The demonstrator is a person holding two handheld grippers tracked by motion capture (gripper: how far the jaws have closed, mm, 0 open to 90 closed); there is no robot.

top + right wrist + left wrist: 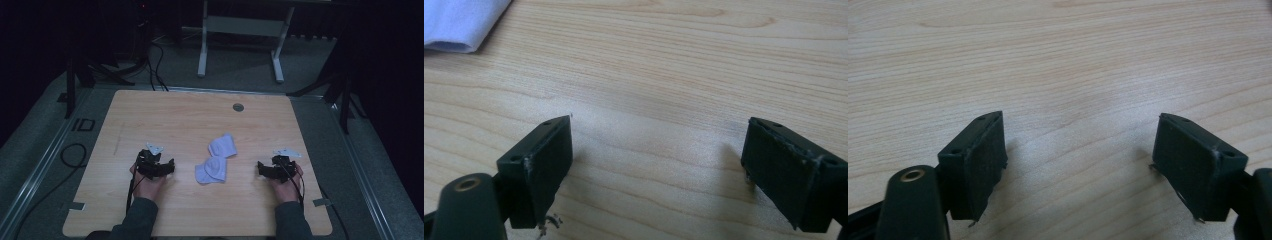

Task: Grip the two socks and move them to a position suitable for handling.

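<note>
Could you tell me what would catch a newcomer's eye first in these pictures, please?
The white socks stand out first, lying bunched near the middle of the light wooden table against the dark room. On either side of them rest the left gripper and right gripper, each held in a hand, jaws open with nothing but bare wood between them.

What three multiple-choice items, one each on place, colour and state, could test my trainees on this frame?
1. Where do the socks lie?
A. between the two grippers
B. left of both grippers
C. on the floor

2. What colour are the socks?
A. red
B. white
C. black

3. How do the left gripper jaws stand?
A. shut on a sock
B. shut empty
C. open, empty

Key: 1 A, the high view shows them between the left gripper and the right gripper. 2 B, pale fabric on the wooden table. 3 C, bare wood shows between the jaws.
</note>
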